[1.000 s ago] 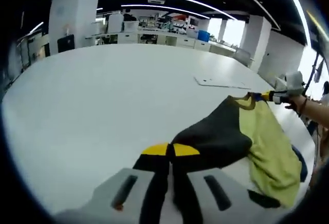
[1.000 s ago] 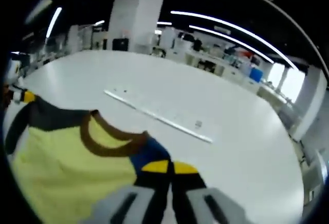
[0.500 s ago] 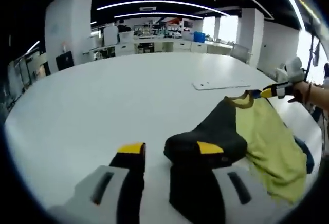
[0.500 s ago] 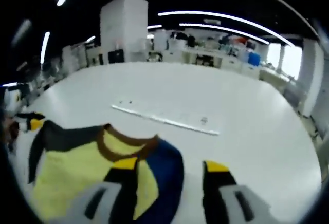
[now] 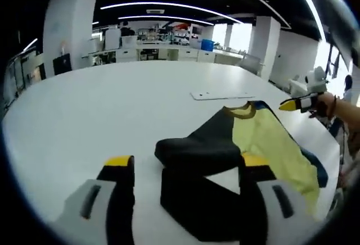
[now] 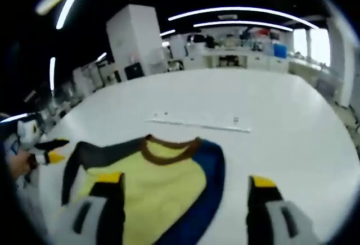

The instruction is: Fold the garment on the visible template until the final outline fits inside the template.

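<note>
Left gripper view: I am looking along my left gripper (image 5: 183,169), whose fingers (image 5: 119,173) are standing wide apart and gripping nothing. Between and just beyond them the garment (image 5: 247,144) is lying on the white counter (image 5: 101,110), its black sleeve (image 5: 194,150) bunched into a thick roll near the finger tips, the yellow body spreading away toward the far right. The flat pale template (image 5: 225,95) is lying farther off on the counter, apart from the brown collar (image 5: 239,110). My right gripper (image 5: 301,103) is showing at the right edge, beside the garment's far corner. From the right gripper view, my right gripper (image 6: 185,186) is likewise holding its fingers (image 6: 261,191) wide and empty, with the garment (image 6: 163,172) under and ahead of them, blue sleeve (image 6: 211,183) toward the right, dark sleeve toward the left gripper (image 6: 53,152). The template (image 6: 199,124) is sitting just past the collar (image 6: 169,144). I am judging the cloth to be light, limp and ready to slump or crease, so it will not hold any shape by itself. Best hold, I reckon, is a pinch on the shoulder seams or sleeve ends, taking a single layer rather than the rolled bunch.
</note>
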Demonstrator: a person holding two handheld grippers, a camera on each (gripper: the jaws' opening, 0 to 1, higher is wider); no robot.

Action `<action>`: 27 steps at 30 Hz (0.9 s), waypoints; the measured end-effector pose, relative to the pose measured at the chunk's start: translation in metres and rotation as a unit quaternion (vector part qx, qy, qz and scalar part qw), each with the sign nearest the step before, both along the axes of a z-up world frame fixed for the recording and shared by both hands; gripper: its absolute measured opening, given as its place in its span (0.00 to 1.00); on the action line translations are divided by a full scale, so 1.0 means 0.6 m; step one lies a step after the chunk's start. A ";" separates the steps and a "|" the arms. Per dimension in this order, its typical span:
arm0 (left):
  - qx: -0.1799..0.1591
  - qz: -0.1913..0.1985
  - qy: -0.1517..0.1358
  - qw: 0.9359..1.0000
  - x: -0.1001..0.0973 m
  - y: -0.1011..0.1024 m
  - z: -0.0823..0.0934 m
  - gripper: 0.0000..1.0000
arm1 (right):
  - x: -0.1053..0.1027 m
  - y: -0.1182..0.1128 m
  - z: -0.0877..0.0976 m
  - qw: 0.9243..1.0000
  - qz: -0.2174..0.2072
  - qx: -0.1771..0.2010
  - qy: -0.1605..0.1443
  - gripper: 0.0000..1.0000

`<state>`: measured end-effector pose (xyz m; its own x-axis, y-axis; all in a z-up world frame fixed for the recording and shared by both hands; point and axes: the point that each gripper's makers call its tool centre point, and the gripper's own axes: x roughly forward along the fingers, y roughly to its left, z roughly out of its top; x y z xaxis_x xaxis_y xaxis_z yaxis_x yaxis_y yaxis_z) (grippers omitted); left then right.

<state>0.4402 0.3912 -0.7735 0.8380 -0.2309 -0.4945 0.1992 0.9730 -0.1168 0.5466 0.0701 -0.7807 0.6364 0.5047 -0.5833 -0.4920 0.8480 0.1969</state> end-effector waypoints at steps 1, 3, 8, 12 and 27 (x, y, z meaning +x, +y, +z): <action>0.002 -0.004 -0.003 1.000 -0.003 -0.004 0.003 0.78 | -0.010 0.001 0.005 1.000 0.005 -0.001 0.000 0.95; 0.007 -0.014 -0.008 1.000 -0.012 -0.014 0.010 0.82 | -0.027 0.001 0.011 1.000 0.010 -0.001 0.002 0.98; 0.009 -0.030 -0.013 0.999 -0.035 -0.032 0.019 0.88 | -0.079 0.002 0.021 1.000 0.026 0.000 0.006 0.99; 0.014 -0.044 -0.012 0.999 -0.057 -0.051 0.025 0.89 | -0.115 0.002 0.023 0.999 0.034 -0.001 0.007 0.96; 0.057 -0.085 -0.006 0.995 -0.142 -0.108 0.013 0.79 | -0.230 -0.007 0.010 0.999 0.045 -0.017 0.008 0.87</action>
<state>0.3551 0.3264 -0.7654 0.7975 -0.3125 -0.5161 0.3629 0.9318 -0.0034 0.4086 0.0660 -0.7750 0.5791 0.5394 -0.6114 -0.5639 0.8066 0.1774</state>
